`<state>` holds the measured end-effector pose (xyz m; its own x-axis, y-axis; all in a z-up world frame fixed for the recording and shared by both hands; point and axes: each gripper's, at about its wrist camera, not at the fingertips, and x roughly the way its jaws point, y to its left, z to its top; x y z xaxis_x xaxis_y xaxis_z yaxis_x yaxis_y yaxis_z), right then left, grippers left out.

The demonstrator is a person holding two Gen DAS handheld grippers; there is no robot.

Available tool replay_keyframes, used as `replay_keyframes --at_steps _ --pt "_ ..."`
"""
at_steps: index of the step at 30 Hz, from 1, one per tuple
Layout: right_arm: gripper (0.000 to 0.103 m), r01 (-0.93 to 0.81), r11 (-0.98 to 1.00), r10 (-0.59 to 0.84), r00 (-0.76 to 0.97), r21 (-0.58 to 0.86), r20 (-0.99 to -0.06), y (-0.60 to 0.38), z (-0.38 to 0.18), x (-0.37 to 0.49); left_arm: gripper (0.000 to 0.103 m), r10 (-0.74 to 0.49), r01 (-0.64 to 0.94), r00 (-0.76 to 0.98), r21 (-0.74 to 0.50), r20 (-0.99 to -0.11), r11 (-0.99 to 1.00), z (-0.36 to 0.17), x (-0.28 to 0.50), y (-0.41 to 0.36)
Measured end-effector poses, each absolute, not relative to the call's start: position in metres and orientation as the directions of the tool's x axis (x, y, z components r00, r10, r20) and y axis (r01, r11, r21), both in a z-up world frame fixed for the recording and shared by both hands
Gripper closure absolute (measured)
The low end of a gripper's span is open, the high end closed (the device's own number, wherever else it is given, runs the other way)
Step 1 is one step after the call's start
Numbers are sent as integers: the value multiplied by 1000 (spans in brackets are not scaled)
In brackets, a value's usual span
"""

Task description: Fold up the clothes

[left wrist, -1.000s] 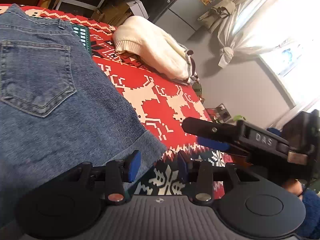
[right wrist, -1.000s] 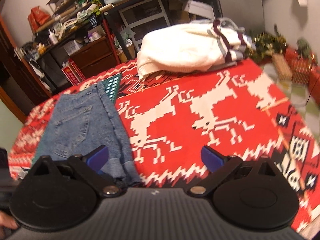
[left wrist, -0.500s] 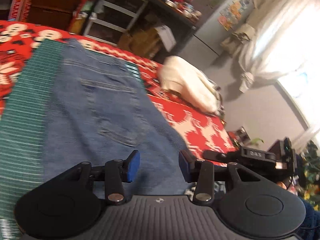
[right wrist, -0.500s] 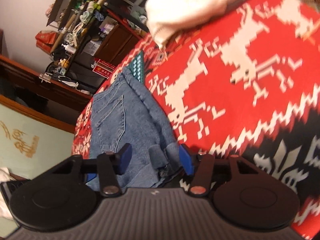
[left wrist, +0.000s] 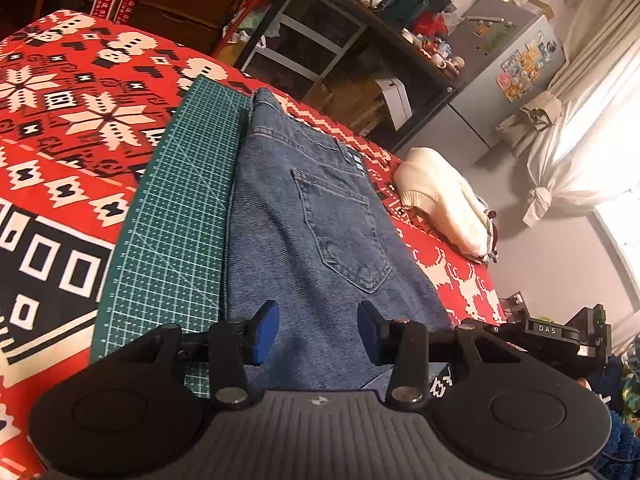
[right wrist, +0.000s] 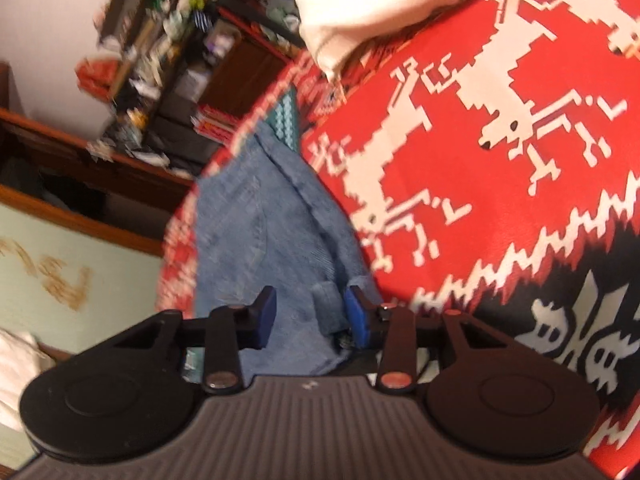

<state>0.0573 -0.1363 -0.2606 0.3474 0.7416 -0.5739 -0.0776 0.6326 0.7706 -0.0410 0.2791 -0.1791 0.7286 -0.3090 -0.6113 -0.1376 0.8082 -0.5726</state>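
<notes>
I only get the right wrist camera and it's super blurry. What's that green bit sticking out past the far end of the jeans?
Observer: That's a green cutting mat with a white grid. The left wrist view shows it lying flat along one side of the jeans.
Operator: And the white lump at the top of my picture?
Observer: It's a cream sweater bundled on the red blanket, with dark striped trim at one end.
Operator: Where's the other hand-held gripper?
Observer: The left hand-held gripper hovers over the near end of the jeans, jaws apart, holding nothing.
</notes>
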Motion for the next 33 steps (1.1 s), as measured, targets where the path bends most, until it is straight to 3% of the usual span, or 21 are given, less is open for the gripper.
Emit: replay_keyframes --at_steps 8,17,27,30,32,33 --pt "60 -26 609 752 337 793 -567 -151 -268 65 60 -292 -157 726 -564 -622 811 -177 -50 287" --pt "60 -67 574 792 298 816 -532 -146 -269 67 60 -275 -231 688 -562 -672 794 -182 -67 304" --pt "58 -128 612 777 283 781 -563 -115 -277 87 60 -287 -240 674 -570 -681 786 -187 -69 304" --pt "68 -153 633 764 282 759 -581 -105 -277 91 60 -286 -232 673 -561 -683 795 -186 -69 303" --pt "94 -189 675 732 293 714 -615 -97 -272 88 60 -285 -229 673 -559 -682 797 -186 -70 302" --pt "94 -206 694 716 299 690 -631 -93 -270 86 60 -286 -229 673 -559 -683 797 -186 -70 302"
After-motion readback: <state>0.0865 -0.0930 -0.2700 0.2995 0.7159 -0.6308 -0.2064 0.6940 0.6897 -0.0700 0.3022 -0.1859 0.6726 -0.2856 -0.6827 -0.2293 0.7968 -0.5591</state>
